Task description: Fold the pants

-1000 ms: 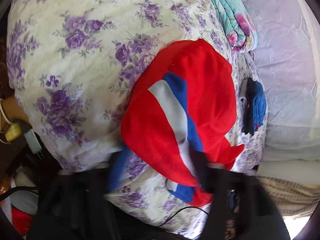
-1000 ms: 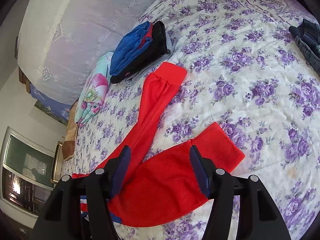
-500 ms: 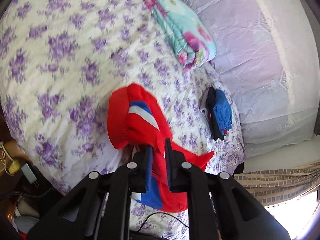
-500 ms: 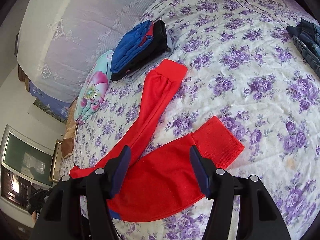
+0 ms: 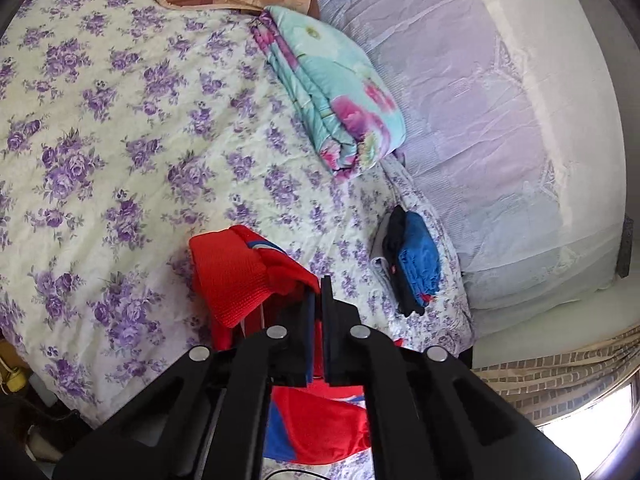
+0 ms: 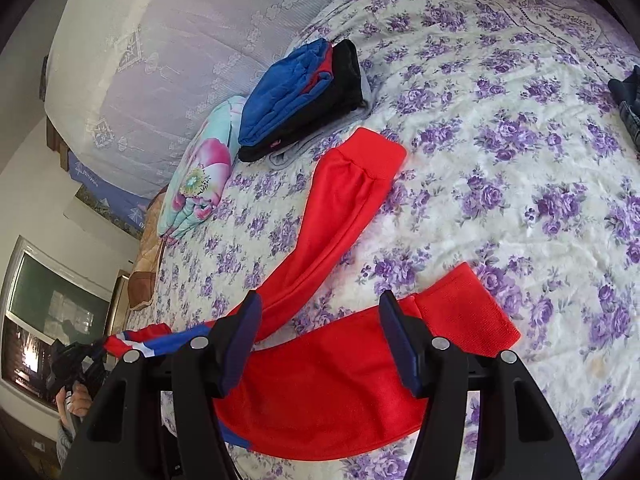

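Observation:
Red pants with a blue and white side stripe lie on a purple-flowered bedspread. One leg stretches toward the clothes pile, its cuff flat. The other leg lies across the front with its cuff at the right. My left gripper is shut on the pants' waist end and holds it lifted off the bed. My right gripper is open and empty, just above the near leg.
A folded pile of blue and black clothes lies by the far leg's cuff. A rolled floral quilt lies beyond it. Dark jeans sit at the right edge. A pale headboard cover borders the bed.
My left gripper has closed on the pants' waist end and lifted it up from the bed. The pants have shifted slightly. My right gripper has stayed open in place.

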